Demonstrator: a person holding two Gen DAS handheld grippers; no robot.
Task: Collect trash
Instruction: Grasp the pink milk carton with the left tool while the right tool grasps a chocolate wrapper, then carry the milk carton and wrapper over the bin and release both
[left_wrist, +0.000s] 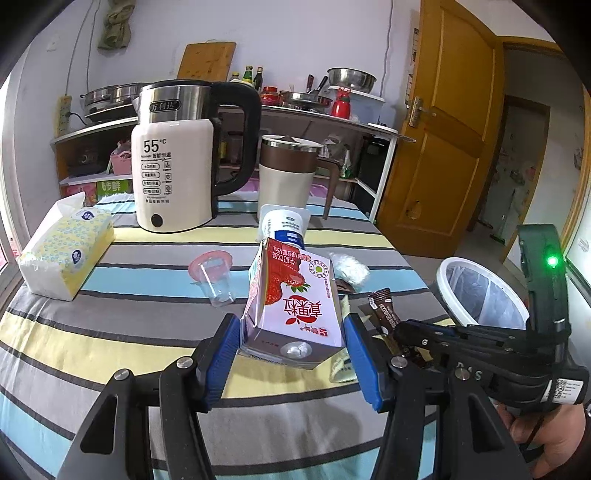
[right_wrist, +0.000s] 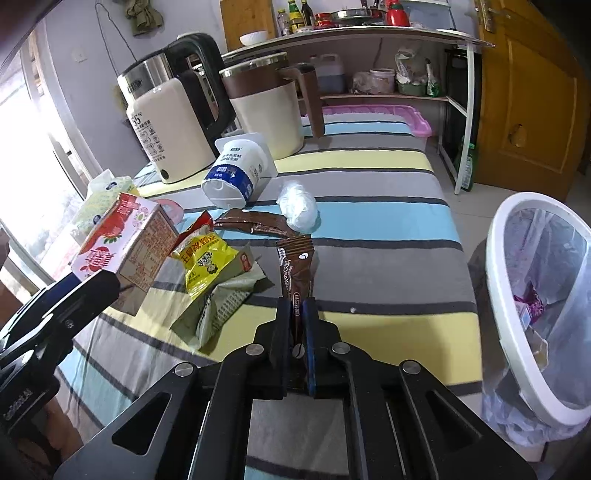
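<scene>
Your right hand-held gripper (right_wrist: 295, 317), lower centre of frame, is clamped on the brown sachet (right_wrist: 295, 266) by one thin end; it may slip out. Your left hand-held gripper (left_wrist: 291, 343) clamps the milk carton (left_wrist: 295, 299), and swinging either toward the bin (right_wrist: 535, 295) at right could sweep wrappers off the tabletop (right_wrist: 388, 266).

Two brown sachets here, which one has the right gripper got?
The nearer brown sachet, pinched in the right gripper. The other brown sachet lies loose beside the crumpled white wad.
</scene>
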